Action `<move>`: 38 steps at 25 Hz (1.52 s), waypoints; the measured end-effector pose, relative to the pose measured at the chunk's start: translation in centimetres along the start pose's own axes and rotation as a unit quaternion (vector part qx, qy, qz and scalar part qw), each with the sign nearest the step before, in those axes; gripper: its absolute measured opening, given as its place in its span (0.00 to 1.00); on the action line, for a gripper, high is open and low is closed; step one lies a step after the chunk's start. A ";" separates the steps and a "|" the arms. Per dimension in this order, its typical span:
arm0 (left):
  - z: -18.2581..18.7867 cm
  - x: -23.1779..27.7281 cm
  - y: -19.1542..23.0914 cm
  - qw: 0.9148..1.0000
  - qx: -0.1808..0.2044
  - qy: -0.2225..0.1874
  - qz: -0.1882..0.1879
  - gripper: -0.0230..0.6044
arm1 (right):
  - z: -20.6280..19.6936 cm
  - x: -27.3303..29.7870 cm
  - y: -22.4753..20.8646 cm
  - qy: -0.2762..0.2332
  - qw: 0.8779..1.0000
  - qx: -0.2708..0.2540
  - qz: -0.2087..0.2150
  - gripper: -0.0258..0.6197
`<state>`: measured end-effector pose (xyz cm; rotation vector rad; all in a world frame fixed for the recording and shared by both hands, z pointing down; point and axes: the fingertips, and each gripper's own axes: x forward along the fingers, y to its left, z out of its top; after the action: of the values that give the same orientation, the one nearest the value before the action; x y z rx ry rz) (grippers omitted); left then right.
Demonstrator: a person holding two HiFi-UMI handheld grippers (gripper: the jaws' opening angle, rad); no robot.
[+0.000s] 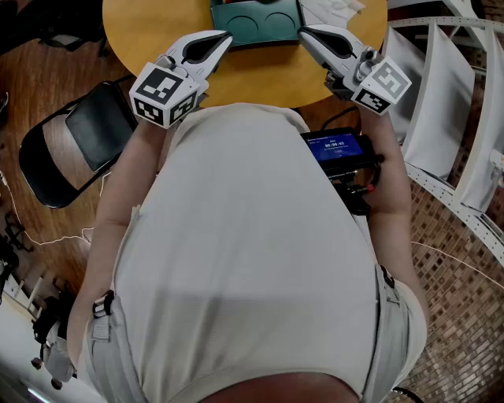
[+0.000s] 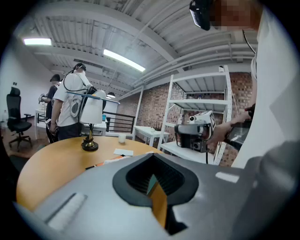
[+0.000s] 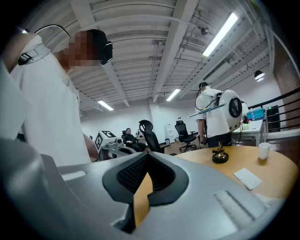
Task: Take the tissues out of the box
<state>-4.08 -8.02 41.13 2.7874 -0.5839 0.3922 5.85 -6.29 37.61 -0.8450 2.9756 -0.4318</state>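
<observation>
The teal tissue box (image 1: 256, 20) lies on the round wooden table (image 1: 157, 31) at the top of the head view, with loose white tissues (image 1: 332, 11) to its right. My left gripper (image 1: 227, 36) is held just left of the box's near corner, its jaws shut and nothing in them. My right gripper (image 1: 302, 31) hangs by the box's near right corner, also shut and empty. In the left gripper view, the left gripper (image 2: 152, 174) points across the table toward the right gripper (image 2: 194, 131). The right gripper (image 3: 146, 174) looks back at the left gripper (image 3: 108, 140).
A black chair (image 1: 79, 142) stands left of the table and white shelving (image 1: 449, 102) on the right. A small lamp (image 2: 89, 140), a paper cup (image 2: 122, 138) and a paper slip (image 2: 123, 152) sit on the table. People (image 2: 70, 105) stand beyond it.
</observation>
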 end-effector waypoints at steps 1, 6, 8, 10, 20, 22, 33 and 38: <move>-0.2 0.5 -0.1 1.000 0.006 0.010 0.002 0.04 | 0.0 -0.4 0.0 0.003 1.000 0.000 0.000 0.04; -0.5 1.5 -0.1 0.999 0.022 0.042 0.015 0.04 | -0.3 -1.5 0.6 0.014 1.000 0.008 -0.005 0.04; -0.3 1.7 0.6 0.998 0.020 0.047 0.023 0.04 | -0.6 -1.6 0.3 0.015 1.000 0.014 -0.012 0.04; -0.4 1.5 1.2 0.998 0.016 0.048 0.038 0.04 | -1.1 -1.6 -0.2 0.023 1.000 0.011 -0.016 0.04; -5.4 -0.3 2.9 0.994 -0.025 0.076 0.076 0.04 | -6.2 -1.6 -1.2 0.106 0.993 0.034 -0.038 0.04; -5.3 -0.8 3.9 0.993 -0.009 0.083 0.088 0.04 | -5.8 -0.8 -0.9 0.116 0.993 0.024 -0.020 0.04; -8.2 3.8 10.9 0.951 0.148 0.261 0.071 0.08 | -5.7 -1.1 -0.5 0.092 0.995 0.034 -0.012 0.04; -10.6 6.4 14.1 0.907 0.218 0.355 0.056 0.31 | -6.2 -2.0 -0.8 0.072 0.996 0.053 -0.027 0.04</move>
<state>-6.59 -19.43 55.83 2.6871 -0.5108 1.6439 7.40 -4.33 43.64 -0.9222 3.0319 -0.6729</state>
